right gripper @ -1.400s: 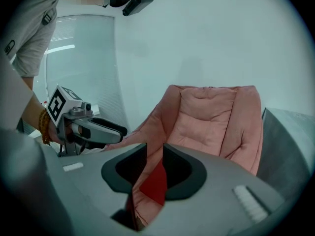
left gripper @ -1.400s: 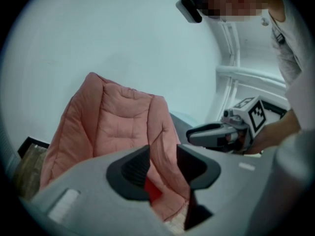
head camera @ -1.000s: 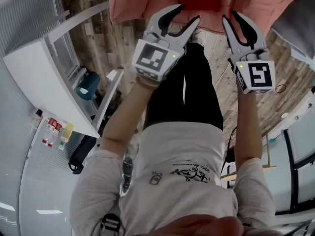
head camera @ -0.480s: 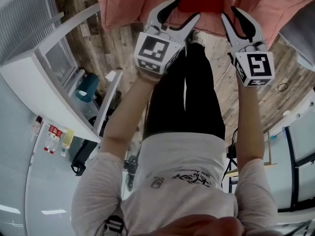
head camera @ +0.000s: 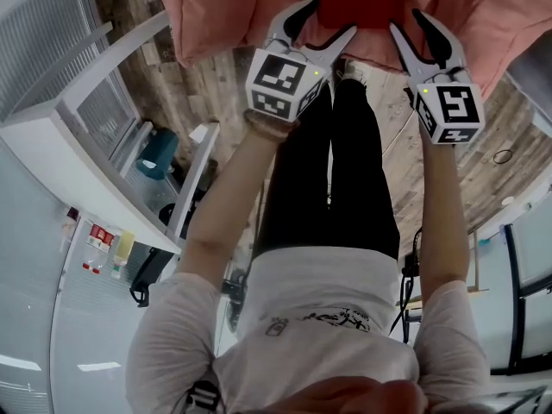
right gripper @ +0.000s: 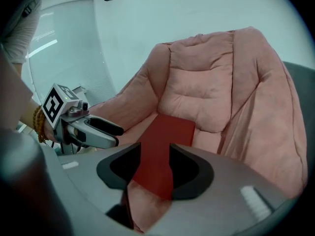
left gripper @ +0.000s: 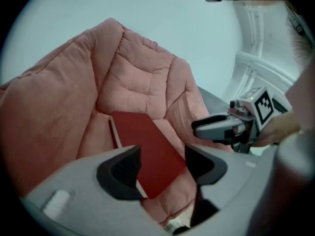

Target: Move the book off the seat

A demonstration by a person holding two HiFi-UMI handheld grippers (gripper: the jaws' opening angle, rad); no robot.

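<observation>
Both grippers have sunk closer to the pink padded seat (head camera: 216, 7) than a second ago, and their jaws have just been opening. The left gripper (head camera: 326, 20) now stands with its jaws wide apart. The right gripper (head camera: 408, 22) is parted less. Neither pad touches anything. Each gripper view shows the red book (left gripper: 145, 146) framed in the gap between the jaws but lying beyond them, so both tongs are released and carry nothing.

That book lies flat in the hollow of the seat, its far edge against the quilted backrest and its near corner toward the seat's front lip. Soft, puffy arms of the seat rise on either side of it.

Below the seat's front edge, in the head view, runs a wood-plank floor (head camera: 194, 76) on which the person stands. Off to the seat's left is a white desk (head camera: 60, 136), with a teal object (head camera: 157, 153) on the floor beside it. Behind the seat, the gripper views show a plain pale wall (left gripper: 172, 18).
</observation>
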